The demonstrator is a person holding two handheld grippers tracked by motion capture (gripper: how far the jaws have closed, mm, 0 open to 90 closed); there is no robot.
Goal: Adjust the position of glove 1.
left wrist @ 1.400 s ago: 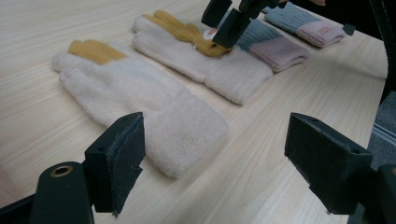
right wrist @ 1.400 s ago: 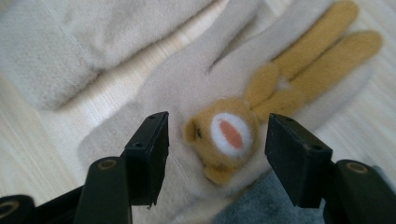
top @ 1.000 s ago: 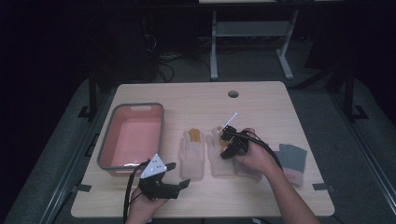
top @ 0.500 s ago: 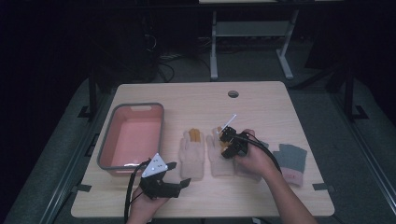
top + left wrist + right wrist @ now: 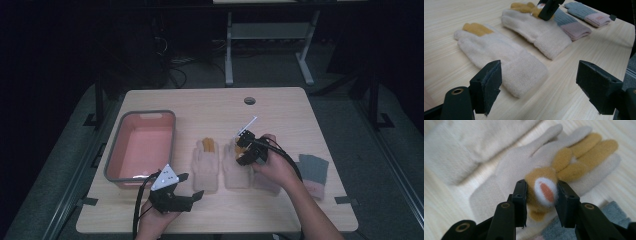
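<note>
Two cream gloves [image 5: 206, 165], two grey gloves [image 5: 313, 170], one pink tub [image 5: 142, 145].

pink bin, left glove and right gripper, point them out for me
pink bin [image 5: 140, 178], high view, near grey rim
left glove [image 5: 206, 165], high view, cream palm
right gripper [image 5: 541, 192], right gripper view, midway between fingertips, shut on tan patch [image 5: 543, 188]

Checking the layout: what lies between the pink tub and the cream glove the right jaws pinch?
Another cream fleece glove with mustard fingers, flat on the table, in the high view.
</note>
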